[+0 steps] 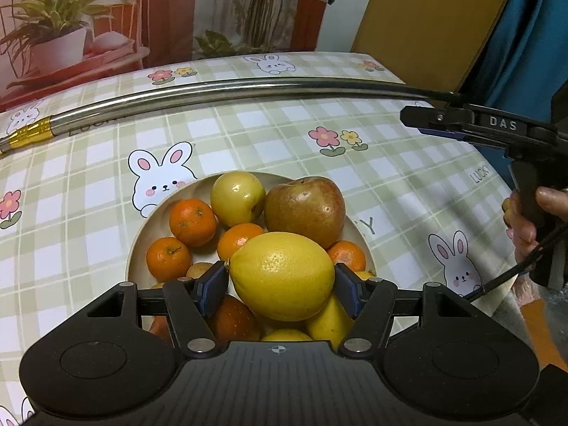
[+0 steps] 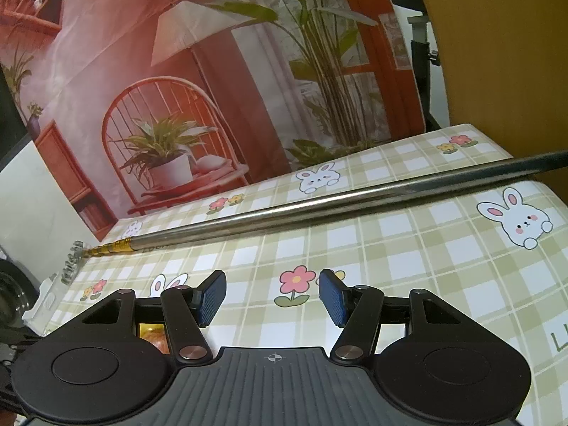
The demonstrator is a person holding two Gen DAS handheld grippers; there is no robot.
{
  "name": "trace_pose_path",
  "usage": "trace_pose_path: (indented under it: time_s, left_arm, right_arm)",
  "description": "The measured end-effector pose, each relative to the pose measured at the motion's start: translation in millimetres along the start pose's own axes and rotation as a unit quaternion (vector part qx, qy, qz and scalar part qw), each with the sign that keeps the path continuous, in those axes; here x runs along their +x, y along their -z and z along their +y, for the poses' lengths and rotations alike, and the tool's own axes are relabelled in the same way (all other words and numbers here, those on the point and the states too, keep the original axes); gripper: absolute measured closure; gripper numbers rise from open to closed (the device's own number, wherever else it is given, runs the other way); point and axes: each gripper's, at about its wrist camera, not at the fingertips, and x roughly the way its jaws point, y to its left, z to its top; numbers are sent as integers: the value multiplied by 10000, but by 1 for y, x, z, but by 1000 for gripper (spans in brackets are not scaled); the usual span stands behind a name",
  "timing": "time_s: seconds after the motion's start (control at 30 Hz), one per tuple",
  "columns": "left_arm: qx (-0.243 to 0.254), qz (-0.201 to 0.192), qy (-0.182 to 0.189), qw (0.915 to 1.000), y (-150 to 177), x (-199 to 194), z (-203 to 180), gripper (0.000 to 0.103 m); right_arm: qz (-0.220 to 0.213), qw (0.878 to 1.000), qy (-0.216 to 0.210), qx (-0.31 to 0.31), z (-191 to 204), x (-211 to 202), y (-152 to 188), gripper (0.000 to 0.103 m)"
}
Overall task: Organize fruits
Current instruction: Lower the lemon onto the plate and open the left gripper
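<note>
In the left wrist view my left gripper [image 1: 282,277] is shut on a large yellow lemon [image 1: 282,275], held just above a cream plate [image 1: 142,234] piled with fruit. On the plate lie several small oranges [image 1: 192,222], a yellow-green apple [image 1: 237,198], a red-brown apple [image 1: 305,209] and more yellow fruit [image 1: 328,321] under the lemon. My right gripper [image 2: 272,296] is open and empty over bare tablecloth; it also shows in the left wrist view [image 1: 472,122] at the far right, beyond the plate.
A metal pole [image 1: 227,88] with a gold collar lies across the table behind the plate; it also shows in the right wrist view [image 2: 319,206]. The checked bunny tablecloth [image 2: 408,248] covers the table. A printed backdrop [image 2: 177,106] stands behind.
</note>
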Motion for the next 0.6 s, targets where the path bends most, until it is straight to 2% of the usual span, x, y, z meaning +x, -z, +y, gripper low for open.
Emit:
trace_pose_path:
  time_s: [0.1, 0.27, 0.43, 0.6]
  left_arm:
    - [-14, 6, -64, 10000, -1, 3, -1, 36]
    - [-302, -166, 42, 9994, -6, -2, 6, 33]
    - [-473, -508, 78, 9976, -9, -23, 6, 16]
    - [-492, -947, -185, 9941, -9, -56, 2, 5]
  right_arm:
    - [28, 10000, 6, -2, 0, -2, 0, 47]
    - [44, 10000, 8, -54, 5, -8, 1, 47]
    - [15, 9998, 41, -193, 16, -19, -1, 41]
    - [-32, 9993, 52, -357, 32, -36, -6, 27]
